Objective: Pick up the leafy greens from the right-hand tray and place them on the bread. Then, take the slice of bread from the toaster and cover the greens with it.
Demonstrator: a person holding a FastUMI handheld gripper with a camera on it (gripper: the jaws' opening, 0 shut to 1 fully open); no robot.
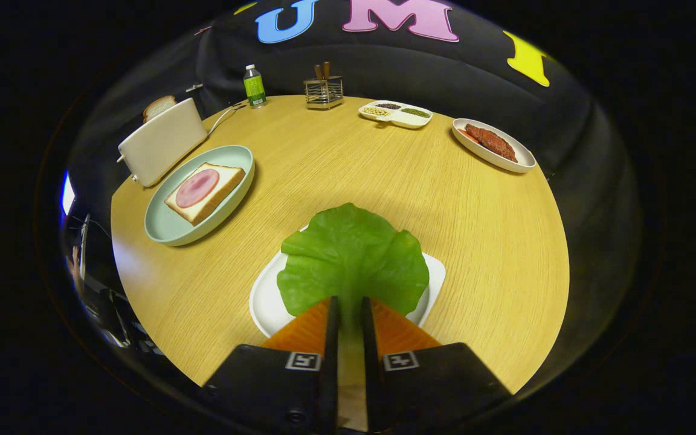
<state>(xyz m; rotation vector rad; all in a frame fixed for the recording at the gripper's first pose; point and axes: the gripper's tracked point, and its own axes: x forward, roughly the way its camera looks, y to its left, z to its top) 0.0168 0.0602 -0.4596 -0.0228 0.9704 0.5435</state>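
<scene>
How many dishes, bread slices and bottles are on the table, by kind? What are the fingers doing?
Dishes: 4 (green plate, white tray, divided dish, oval plate)
Bread slices: 2 (one on the green plate, one in the toaster)
Bottles: 1
Total: 7
The fingers pinch the lettuce.

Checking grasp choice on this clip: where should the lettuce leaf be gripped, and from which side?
By its near stem edge, coming in low from the gripper's side. The lettuce leaf lies flat, fanning away over the white tray, with its narrow stalk pointing at the fingers. They appear closed on that stalk already.
</scene>
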